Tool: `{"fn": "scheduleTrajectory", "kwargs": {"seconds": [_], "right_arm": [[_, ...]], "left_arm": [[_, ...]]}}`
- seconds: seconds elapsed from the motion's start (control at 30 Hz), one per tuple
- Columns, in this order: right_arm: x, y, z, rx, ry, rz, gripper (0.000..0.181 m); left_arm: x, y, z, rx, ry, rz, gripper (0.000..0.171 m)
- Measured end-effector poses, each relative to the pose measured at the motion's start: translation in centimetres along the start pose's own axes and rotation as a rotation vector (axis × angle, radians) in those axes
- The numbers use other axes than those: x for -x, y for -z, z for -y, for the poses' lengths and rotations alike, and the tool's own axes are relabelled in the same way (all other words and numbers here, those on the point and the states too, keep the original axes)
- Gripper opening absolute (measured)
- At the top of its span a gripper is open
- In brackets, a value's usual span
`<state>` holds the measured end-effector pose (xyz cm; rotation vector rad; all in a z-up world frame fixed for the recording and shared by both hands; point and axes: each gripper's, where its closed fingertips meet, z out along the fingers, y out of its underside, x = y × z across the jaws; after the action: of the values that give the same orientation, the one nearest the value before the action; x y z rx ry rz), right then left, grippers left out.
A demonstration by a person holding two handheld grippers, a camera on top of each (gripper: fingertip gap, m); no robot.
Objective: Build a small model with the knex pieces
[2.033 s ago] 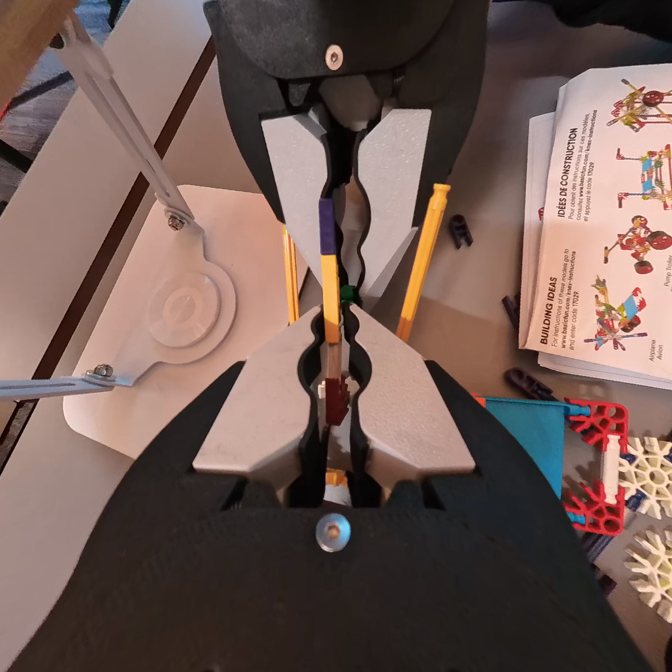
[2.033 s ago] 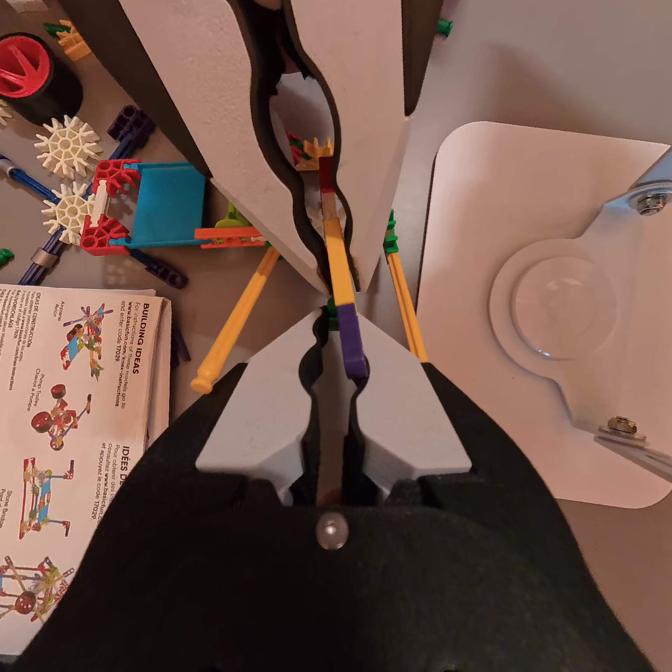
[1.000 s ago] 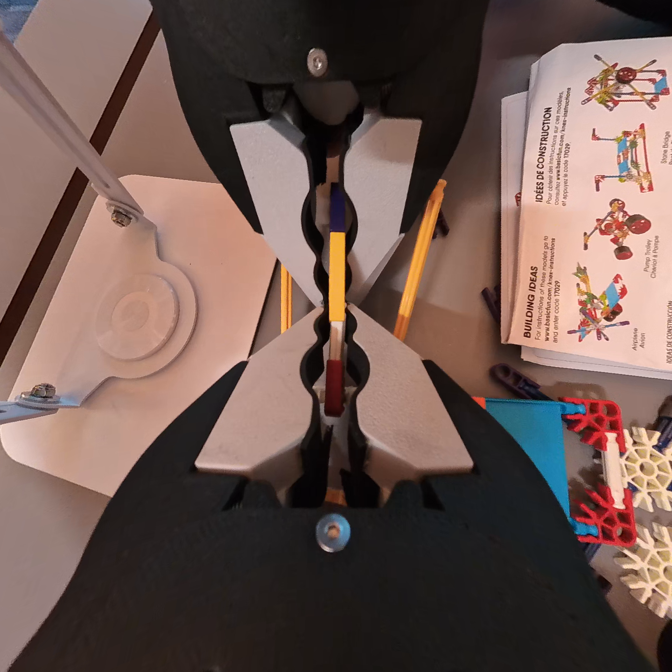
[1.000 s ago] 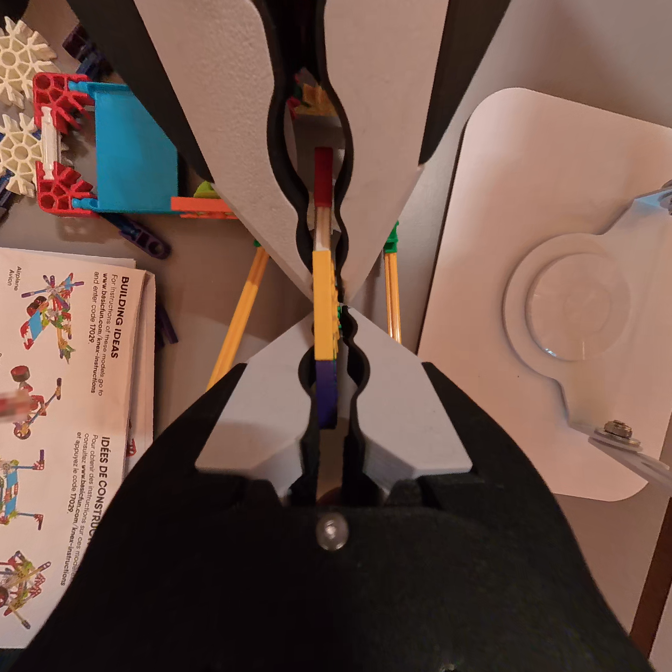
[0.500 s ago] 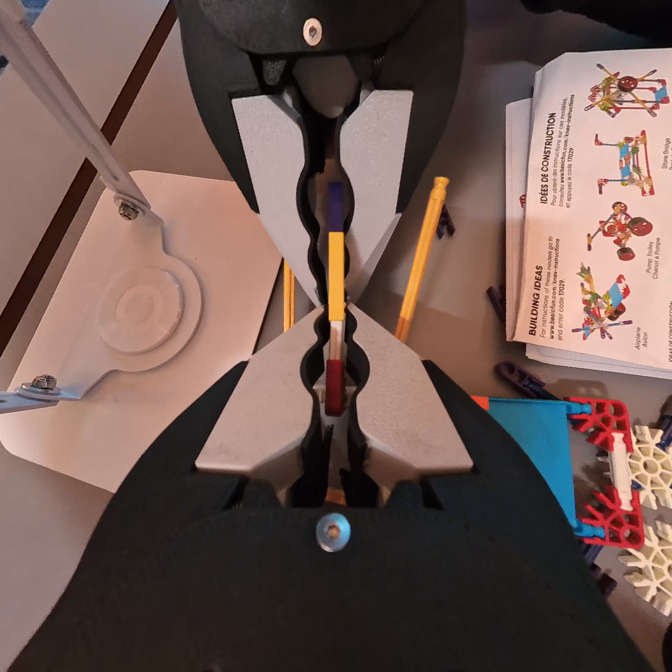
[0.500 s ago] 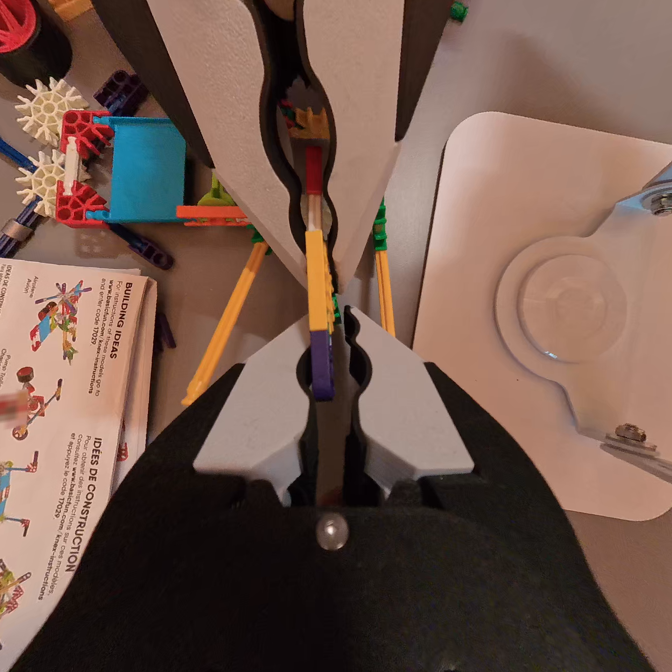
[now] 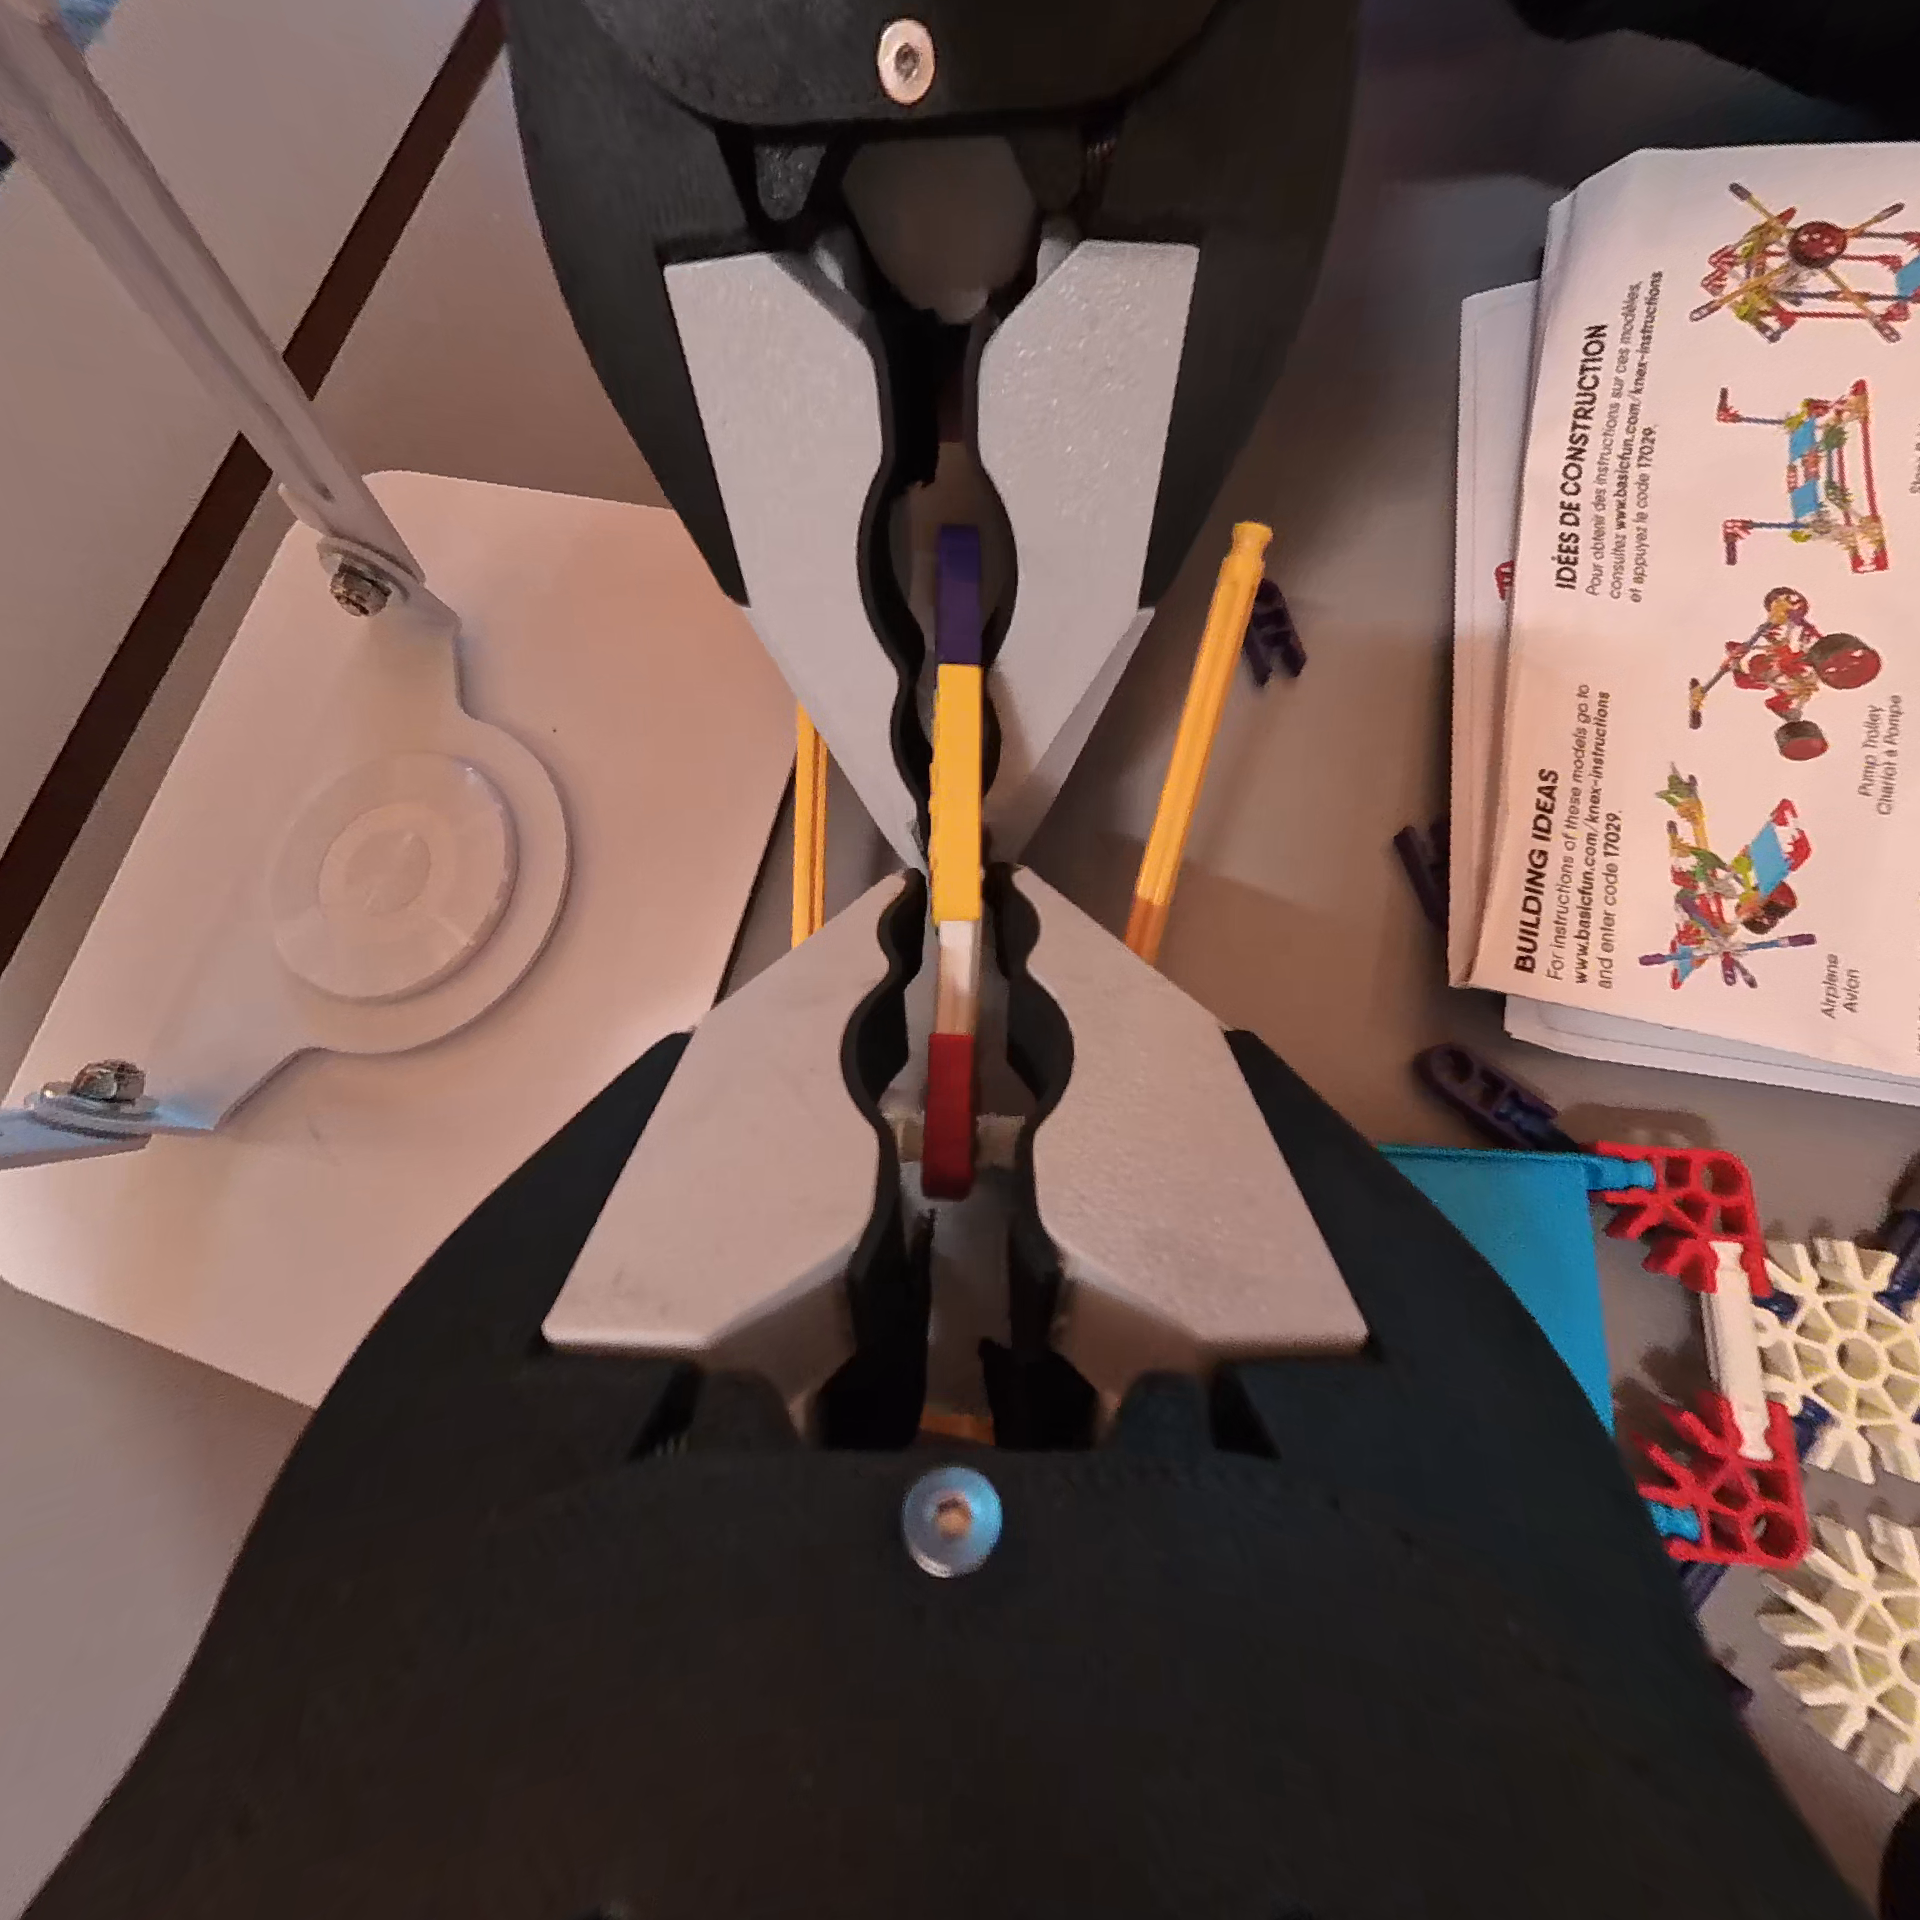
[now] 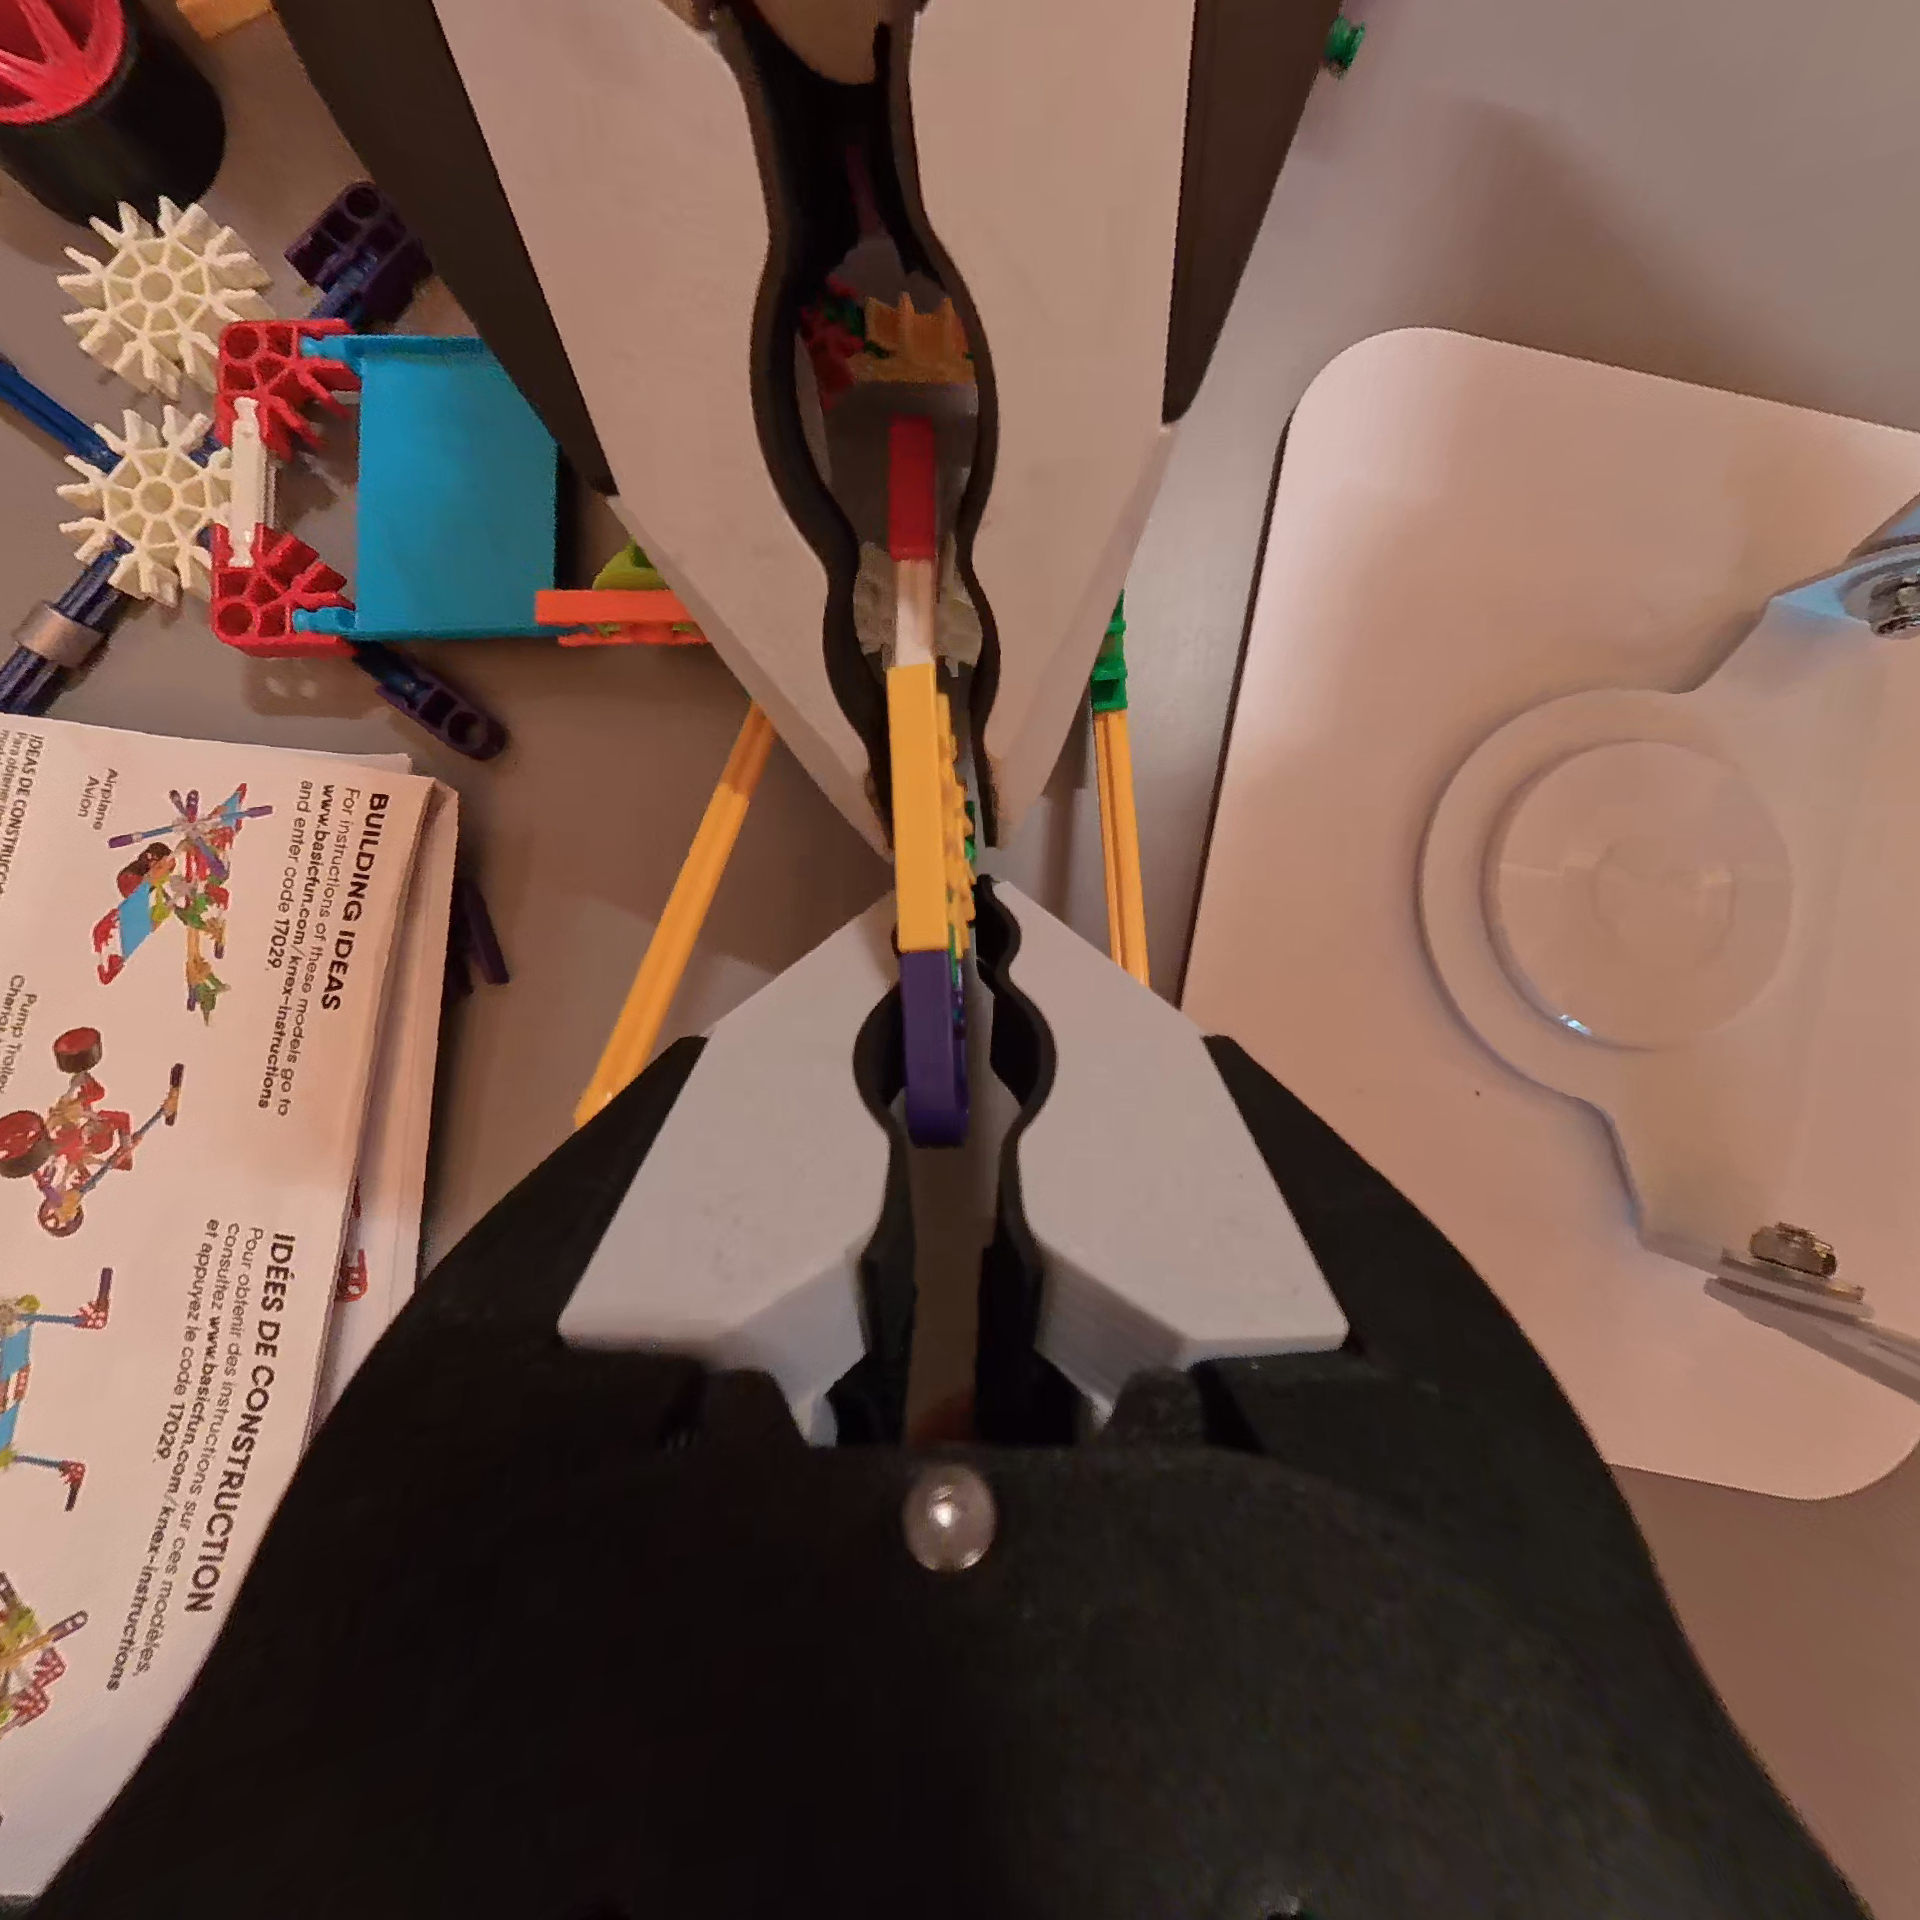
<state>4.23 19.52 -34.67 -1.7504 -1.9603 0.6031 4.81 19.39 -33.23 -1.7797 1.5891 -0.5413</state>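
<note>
The left gripper [image 7: 954,883] and the right gripper [image 8: 940,894] meet tip to tip mid-frame, each clenched on one end of the toy strip [image 7: 956,800], sharing its weight above the bench [image 8: 1558,156].

Your left tool [image 7: 956,894] has a broad matte black body with a grainy printed texture, widening toward you like a rounded shield. A single silver screw with a washer sits on its centreline, just behind the fingers. Its two fingers [image 7: 748,1164] are pale grey wedges with faceted tops, each lined on the inner edge with wavy black padding. Your right tool [image 8: 940,904] is built alike: black textured shell, one shiny round-headed screw at the centre, pale grey fingers [image 8: 1153,1184] with scalloped black inner edges. Seen from the left camera, its far end shows a second silver screw set in the black housing.
</note>
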Motion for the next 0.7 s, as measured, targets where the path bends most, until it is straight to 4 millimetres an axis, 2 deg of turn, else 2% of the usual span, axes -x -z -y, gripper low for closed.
{"fn": "scheduleTrajectory", "kwargs": {"seconds": [0.3,0.5,0.7], "right_arm": [[0.1,0.0,0.2,0.003,0.005,-0.003,0.005],[-0.5,0.3,0.6,-0.067,-0.027,-0.013,0.010],[-0.6,0.6,1.1,-0.140,-0.032,0.011,0.005]], "left_arm": [[-0.1,-0.1,-0.1,-0.018,-0.003,-0.013,0.004],[0.3,0.2,0.3,-0.055,0.032,-0.015,0.004],[0.7,0.6,0.6,-0.100,0.084,-0.029,0.004]]}}
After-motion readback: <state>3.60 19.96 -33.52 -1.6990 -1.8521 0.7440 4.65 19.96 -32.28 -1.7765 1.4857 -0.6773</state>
